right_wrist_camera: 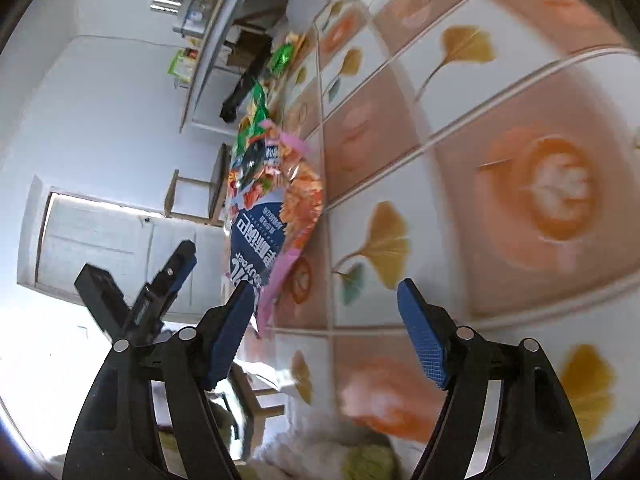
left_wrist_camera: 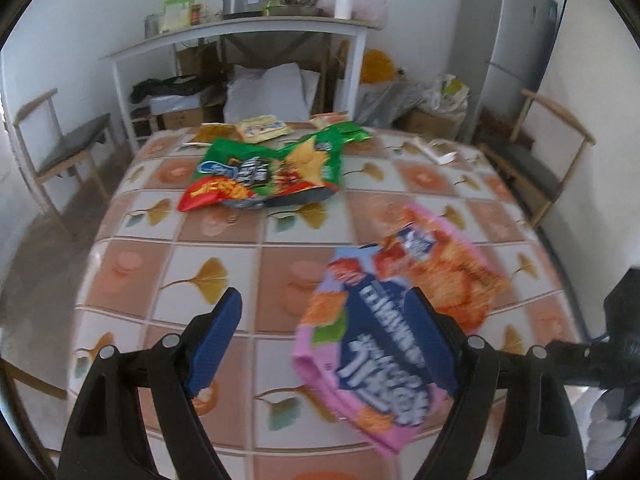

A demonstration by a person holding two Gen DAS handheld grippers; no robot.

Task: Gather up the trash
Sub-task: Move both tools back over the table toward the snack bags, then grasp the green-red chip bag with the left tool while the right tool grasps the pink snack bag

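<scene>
A pink and orange snack bag lies on the tiled tablecloth near the front right. My left gripper is open just above it, with its right finger over the bag. A green and red chip bag lies farther back, with smaller yellow wrappers behind it. My right gripper is open and rolled sideways at the table's edge, with the pink bag just beyond its left finger. The left gripper also shows in the right wrist view.
The table has a tile-and-leaf patterned cloth. White paper scraps lie at the far right. Wooden chairs stand on both sides. A white shelf with clutter and a grey fridge stand behind.
</scene>
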